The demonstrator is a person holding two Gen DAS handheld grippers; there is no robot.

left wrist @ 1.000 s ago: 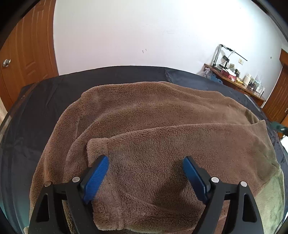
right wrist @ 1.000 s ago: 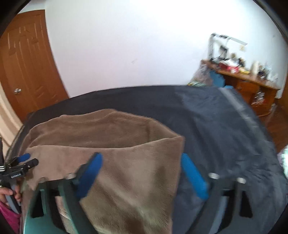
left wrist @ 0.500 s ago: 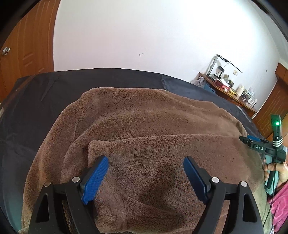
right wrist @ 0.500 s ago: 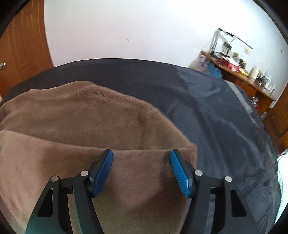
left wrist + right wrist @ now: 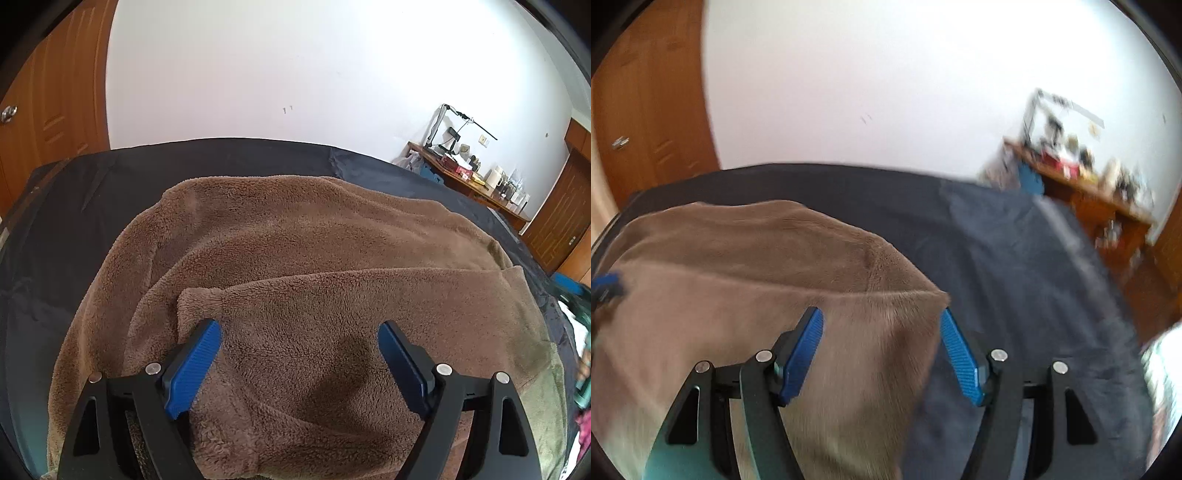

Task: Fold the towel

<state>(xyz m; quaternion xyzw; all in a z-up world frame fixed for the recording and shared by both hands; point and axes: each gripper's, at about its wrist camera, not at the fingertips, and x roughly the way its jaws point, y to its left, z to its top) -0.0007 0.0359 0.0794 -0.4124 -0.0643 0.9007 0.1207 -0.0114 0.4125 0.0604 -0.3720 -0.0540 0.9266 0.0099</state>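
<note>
- My left gripper [image 5: 299, 360] hangs over the brown towel [image 5: 295, 266] with its jaws spread wide; the blue pads [image 5: 194, 369] stand apart and nothing is pinched between them.
- The towel lies on a dark cloth-covered bed [image 5: 92, 206], covering most of the near half of it and reaching close to the near edge.
- A top layer of the towel is doubled over toward me. Its folded edge runs across from a rounded corner just beyond my left pad to a pointed corner near the right edge of the bed.
- Under that layer the rest of the towel spreads toward the far edge in soft ridges, with bare dark cloth around it on the left and far sides.
- My right gripper [image 5: 881, 350] is also released, jaws apart, above the right end of the towel [image 5: 757, 295]. This view is blurred.
- In this view, the towel's right-hand corner sits between my right fingers, the cloth passing under the left pad, while the right pad [image 5: 960, 362] is over bare dark bed [image 5: 1034, 277].
- I cannot tell whether either pad touches the fabric.
- A wooden door [image 5: 48, 110] stands beyond the far left corner of the bed, and a cluttered wooden desk [image 5: 472, 181] beyond the far right corner, against the white wall [image 5: 295, 74].
</note>
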